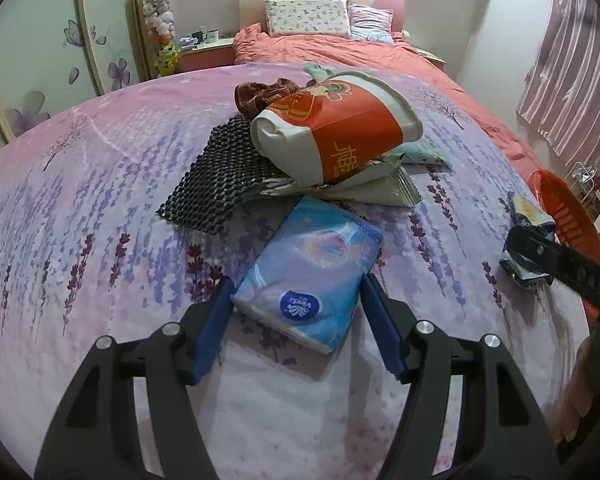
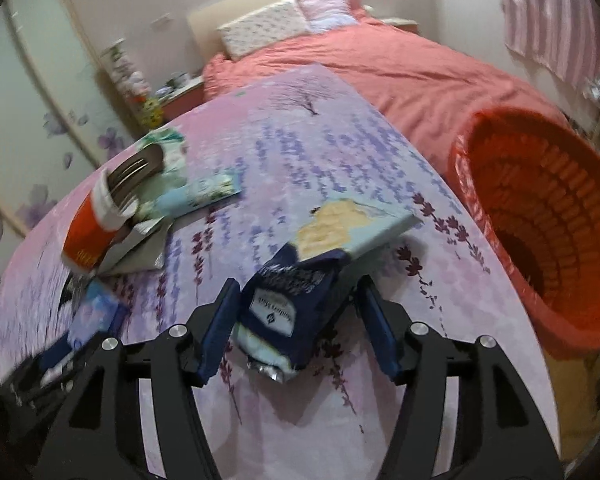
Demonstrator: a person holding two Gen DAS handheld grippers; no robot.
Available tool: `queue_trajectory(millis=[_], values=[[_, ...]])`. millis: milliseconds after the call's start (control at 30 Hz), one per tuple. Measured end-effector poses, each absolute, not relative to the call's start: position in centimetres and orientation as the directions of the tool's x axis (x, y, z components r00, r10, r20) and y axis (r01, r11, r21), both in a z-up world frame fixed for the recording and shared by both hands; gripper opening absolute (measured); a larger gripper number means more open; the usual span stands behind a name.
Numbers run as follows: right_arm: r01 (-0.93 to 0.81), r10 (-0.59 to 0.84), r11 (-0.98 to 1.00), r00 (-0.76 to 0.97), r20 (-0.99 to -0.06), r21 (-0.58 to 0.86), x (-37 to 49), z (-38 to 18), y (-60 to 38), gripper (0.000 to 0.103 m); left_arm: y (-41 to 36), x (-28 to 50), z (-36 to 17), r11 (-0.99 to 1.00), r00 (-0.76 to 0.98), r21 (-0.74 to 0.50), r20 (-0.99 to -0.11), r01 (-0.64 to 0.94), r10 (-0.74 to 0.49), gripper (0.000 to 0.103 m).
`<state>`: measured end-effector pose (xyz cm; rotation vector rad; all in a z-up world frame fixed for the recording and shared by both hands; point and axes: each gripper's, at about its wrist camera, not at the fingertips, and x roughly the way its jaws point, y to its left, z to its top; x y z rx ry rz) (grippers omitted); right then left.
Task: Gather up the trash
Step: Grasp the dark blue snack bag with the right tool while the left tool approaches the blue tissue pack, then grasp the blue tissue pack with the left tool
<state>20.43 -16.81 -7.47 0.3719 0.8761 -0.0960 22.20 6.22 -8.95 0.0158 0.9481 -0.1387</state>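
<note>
Left wrist: left gripper [image 1: 298,308] open around tissue pack [image 1: 308,272], not gripping yet; right gripper [image 2: 296,312] open astride wrapper [image 2: 296,300]. Next: squeeze, then basket [image 2: 540,216].

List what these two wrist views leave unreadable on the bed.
- Left wrist view: grey foil packets lie mostly buried under the red-and-white paper bag; their print is hidden.
- Left wrist view: the orange plastic basket is cut off by the frame edge and the right gripper's arm.
- Right wrist view: the light blue tissue pack is blurred and partly behind the gripper body.
</note>
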Motion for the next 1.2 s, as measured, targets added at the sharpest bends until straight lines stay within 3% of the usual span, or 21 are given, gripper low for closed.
queue_trajectory(millis=[100,233,467,500,567,633,1200], values=[[0.238,0.047,0.937,0.640,-0.767,0.256,21.1,-7.5,-16.5,0.060,6.2,22.4,-9.0,0.991,0.578,-0.044,-0.809,0.127,-0.110,0.064],[0.171,0.055,0.961,0.655,-0.754,0.219,21.4,-7.8,-16.0,0.041,6.2,22.5,-9.1,0.990,0.579,-0.052,-0.807,0.130,-0.118,0.064],[0.173,0.078,0.951,0.664,-0.743,0.255,21.5,-7.6,-16.5,0.045,5.9,22.4,-9.3,0.988,0.594,-0.037,-0.795,0.150,-0.120,0.067],[0.170,0.063,0.958,0.662,-0.747,0.232,21.8,-7.7,-16.2,0.043,5.8,22.3,-9.3,0.988,0.597,-0.036,-0.793,0.152,-0.121,0.063],[0.153,0.065,0.964,0.664,-0.745,0.219,21.9,-7.7,-15.9,0.034,5.9,22.3,-9.3,0.986,0.599,-0.046,-0.789,0.158,-0.133,0.062],[0.123,0.115,0.957,0.666,-0.737,0.261,21.9,-7.7,-16.1,0.013,6.0,22.4,-9.2,0.985,0.600,-0.061,-0.787,0.160,-0.146,0.060],[0.084,0.131,0.959,0.716,-0.686,0.271,18.5,-5.0,-17.1,0.009,6.5,19.7,-7.2,0.980,0.635,-0.081,-0.751,0.181,-0.180,0.056]])
